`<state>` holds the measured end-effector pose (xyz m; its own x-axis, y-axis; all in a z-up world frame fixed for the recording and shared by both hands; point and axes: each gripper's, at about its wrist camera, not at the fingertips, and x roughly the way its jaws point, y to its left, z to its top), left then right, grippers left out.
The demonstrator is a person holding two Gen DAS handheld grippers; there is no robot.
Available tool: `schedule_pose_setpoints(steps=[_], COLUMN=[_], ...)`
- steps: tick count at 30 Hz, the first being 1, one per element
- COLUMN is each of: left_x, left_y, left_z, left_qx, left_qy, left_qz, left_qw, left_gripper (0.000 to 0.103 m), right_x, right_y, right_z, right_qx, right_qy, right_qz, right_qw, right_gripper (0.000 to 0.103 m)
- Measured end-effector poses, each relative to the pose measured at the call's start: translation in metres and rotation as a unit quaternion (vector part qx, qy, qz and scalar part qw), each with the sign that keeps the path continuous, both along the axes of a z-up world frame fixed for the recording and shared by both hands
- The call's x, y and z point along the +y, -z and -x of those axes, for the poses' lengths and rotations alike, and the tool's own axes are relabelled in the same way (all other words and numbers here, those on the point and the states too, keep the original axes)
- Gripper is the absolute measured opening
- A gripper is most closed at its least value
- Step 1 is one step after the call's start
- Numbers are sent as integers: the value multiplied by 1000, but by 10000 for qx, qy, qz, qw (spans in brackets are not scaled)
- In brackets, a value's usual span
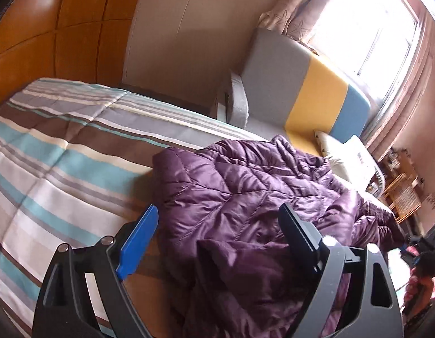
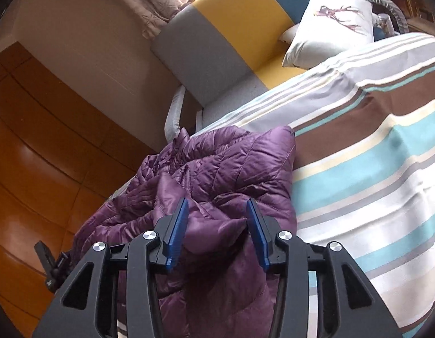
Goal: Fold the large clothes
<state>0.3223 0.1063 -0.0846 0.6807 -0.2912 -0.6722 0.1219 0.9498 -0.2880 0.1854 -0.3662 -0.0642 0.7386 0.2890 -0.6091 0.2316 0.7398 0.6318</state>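
A: Where is the purple quilted jacket (image 1: 245, 197)?
B: Centre frame, on the striped bed (image 1: 62, 155). My left gripper (image 1: 217, 225) fingers stand wide apart; right gripper (image 2: 217, 219) fingers apart, unclamped.

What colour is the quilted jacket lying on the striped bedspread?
The quilted jacket is glossy purple, shown best in the left wrist view.

Striped bed (image 1: 62, 146) carries crumpled purple jacket (image 1: 245, 197)
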Motion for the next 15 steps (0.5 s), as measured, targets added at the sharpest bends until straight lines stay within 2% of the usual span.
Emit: schedule_pose_setpoints(steps=[2,4,6,8,10,12,15], left_x=[-2,0,9,20,28,26,10], left_y=[2,3,3,3,4,4,1], left_z=[1,3,7,7,6,6,10], left_qx=[-24,-106,-248,-247,-233,-247,-439], left_qy=[87,66,-256,-590,-690,-570,-152], left_qz=[-110,-86,-42,63,177,59,-368], left_qw=[9999,9999,9994,9979,9972,9981,9982], left_gripper=[88,91,98,98,98,98,98], right_x=[2,7,13,20,27,33,44], right_y=[-7,-10,-10,-8,-7,-7,-7], right_z=[2,2,1,-2,-6,-11,-21], right_qx=[-43,-56,-19,5,35,63,127], right_qy=[12,-115,-262,-365,-463,-533,-648], right_qz=[325,631,889,1073,1212,1443,1893], right_qw=[9995,9979,9957,9936,9915,9881,9797], right_gripper=[61,62,62,62,62,62,62])
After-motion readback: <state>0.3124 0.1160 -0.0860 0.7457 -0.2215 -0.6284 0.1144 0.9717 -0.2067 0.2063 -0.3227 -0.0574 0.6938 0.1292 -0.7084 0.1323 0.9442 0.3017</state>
